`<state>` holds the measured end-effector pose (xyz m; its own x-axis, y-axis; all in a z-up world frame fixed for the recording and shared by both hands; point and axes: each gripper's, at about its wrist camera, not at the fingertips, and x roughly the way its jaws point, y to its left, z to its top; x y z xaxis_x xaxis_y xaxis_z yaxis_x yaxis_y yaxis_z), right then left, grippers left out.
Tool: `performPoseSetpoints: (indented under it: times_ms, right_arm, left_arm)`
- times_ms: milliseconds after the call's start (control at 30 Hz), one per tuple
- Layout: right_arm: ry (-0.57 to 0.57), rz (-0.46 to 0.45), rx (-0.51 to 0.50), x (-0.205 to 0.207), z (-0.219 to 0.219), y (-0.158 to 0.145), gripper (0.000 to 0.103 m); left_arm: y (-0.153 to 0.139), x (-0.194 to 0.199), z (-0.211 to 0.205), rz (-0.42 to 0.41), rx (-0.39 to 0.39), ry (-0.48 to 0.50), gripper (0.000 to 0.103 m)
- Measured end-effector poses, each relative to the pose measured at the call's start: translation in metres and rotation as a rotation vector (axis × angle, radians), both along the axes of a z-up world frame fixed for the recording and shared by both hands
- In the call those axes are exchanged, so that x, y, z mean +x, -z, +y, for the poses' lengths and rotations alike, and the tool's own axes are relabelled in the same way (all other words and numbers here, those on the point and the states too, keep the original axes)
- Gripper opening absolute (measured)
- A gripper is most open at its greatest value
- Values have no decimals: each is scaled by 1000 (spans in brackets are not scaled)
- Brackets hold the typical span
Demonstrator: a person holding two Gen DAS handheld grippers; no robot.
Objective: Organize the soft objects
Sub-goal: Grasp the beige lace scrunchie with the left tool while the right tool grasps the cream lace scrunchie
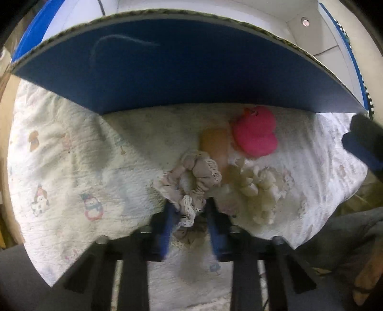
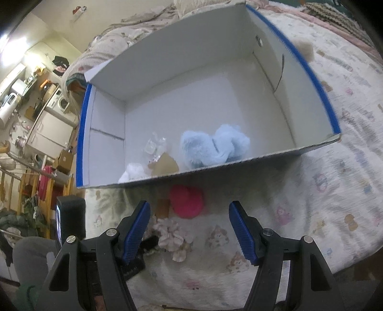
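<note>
Pinching a beige lace-trimmed scrunchie (image 1: 191, 184) is the left hand-held gripper (image 1: 189, 213), blue pads closed on the fabric, down on the printed quilt (image 1: 71, 167) just in front of the blue box (image 1: 167, 71). Pink rubber duck (image 1: 255, 131) and a cream scrunchie (image 1: 258, 191) sit beside it. Right hand-held gripper (image 2: 189, 229) hangs open, holding nothing; a blue plush (image 2: 213, 146) is in the box.

Under me: cartoon-print quilt (image 2: 335, 191), wrinkled, covers the bed. Off the quilt's left edge, down on the floor: white cabinet (image 2: 50, 129), brown carton (image 2: 64, 158), wooden railing (image 2: 9, 191), general clutter. At the quilt's far edge: bunched bedding (image 2: 107, 40). Far right corner of the quilt: striped knit blanket (image 2: 335, 14).
</note>
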<state>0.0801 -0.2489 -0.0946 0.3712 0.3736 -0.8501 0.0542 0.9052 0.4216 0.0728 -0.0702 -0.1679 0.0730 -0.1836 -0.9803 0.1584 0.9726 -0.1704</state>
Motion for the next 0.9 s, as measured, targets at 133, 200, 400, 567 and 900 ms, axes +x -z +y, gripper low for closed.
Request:
performPoseSetpoints:
  times_ms: [133,200,400,567,900]
  right_arm:
    - [-41,65,37,4,9,16,72]
    - [-73,98,60,5,17,25,72]
    - [-197,160,-19,5,52,46,65]
    - [-241,173,-66,4,68,55,64]
    - [-247,162,-96,3,69,60,21]
  left_arm:
    - [-6,4,2,-15,14,15,13]
    - [-15,4,8,-47,29,-2,13]
    - [-37,-3,25,-114,44,-61,13]
    - [-54,-4,45,-177,44,-125,13]
    - [-71,-12,50,-224,30,-121,13]
